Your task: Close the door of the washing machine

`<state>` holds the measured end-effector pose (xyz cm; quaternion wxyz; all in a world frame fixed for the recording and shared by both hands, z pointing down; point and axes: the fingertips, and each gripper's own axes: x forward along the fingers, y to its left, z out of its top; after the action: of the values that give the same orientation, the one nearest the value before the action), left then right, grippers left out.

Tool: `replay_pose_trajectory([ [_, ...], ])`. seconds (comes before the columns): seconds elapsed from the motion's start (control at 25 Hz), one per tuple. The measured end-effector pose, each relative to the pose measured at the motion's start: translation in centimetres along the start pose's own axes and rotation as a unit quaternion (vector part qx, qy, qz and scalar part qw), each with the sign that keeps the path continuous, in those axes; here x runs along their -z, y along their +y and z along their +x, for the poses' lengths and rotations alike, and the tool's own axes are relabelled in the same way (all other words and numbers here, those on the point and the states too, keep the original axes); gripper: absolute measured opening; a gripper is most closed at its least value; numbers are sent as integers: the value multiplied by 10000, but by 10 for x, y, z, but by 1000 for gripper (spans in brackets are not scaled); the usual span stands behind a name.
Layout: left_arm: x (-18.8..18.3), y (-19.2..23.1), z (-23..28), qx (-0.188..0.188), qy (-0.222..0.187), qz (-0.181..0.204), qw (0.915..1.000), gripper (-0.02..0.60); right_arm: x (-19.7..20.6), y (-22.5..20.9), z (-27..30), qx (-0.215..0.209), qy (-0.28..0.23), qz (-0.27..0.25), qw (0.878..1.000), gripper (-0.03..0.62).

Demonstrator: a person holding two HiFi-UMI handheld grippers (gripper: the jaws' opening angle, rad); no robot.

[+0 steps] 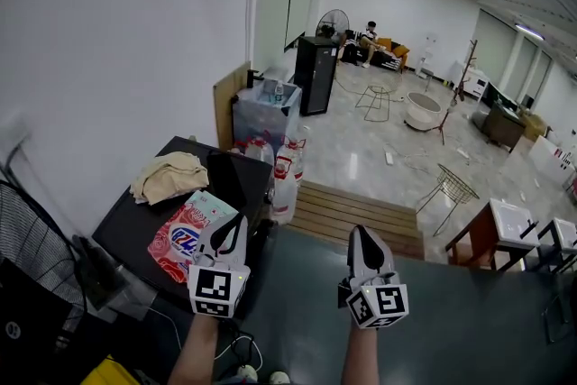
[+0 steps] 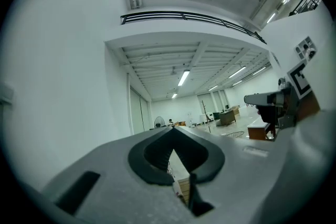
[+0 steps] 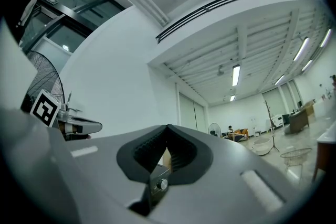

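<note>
- Left gripper: clenched and empty; in its own view the dark pads meet at the tips with nothing between them; it points level, out across the room.
- Right gripper: likewise clenched on nothing; its pads meet at the tips; it is tilted slightly upward and held well apart from the left gripper.
- Washing machine door: not identifiable in any view; the nearest candidate is a black-topped unit below and to the left of the left fingertips; no door or drum opening shows on it, so whether it is the machine cannot be told.
- On that unit: a beige cloth ahead and to the left of the left fingertips; a red-and-white packet just left of those fingertips and lower.
- Ahead of both pairs of fingertips, and below them: a slatted wooden platform; open floor lies beyond.
- Step in hand (judgement): neither gripper is at a door; either the approach has not begun or the closing is finished; the frames do not decide.
- Next move (judgement): if the door stands open, find it; lower one gripper to its outer face; keep the fingers clenched and push on the side far from the hinge until it latches.
</note>
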<state>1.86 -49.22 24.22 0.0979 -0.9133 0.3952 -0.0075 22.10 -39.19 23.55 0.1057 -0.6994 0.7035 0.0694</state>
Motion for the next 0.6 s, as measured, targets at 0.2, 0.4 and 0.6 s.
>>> replay_pose_trajectory([
  [0.2,3,2,2,0,25,-33,10000,8,6,3,4,-28,115,-10,9999,9],
  [0.4,8,2,0,-31,79,-45,10000,8,11,6,7,-120,200,1,9997,9],
  [0.6,11,4,-3,-70,117,-55,9999,8,13,12,9,-238,235,-5,9994,9],
])
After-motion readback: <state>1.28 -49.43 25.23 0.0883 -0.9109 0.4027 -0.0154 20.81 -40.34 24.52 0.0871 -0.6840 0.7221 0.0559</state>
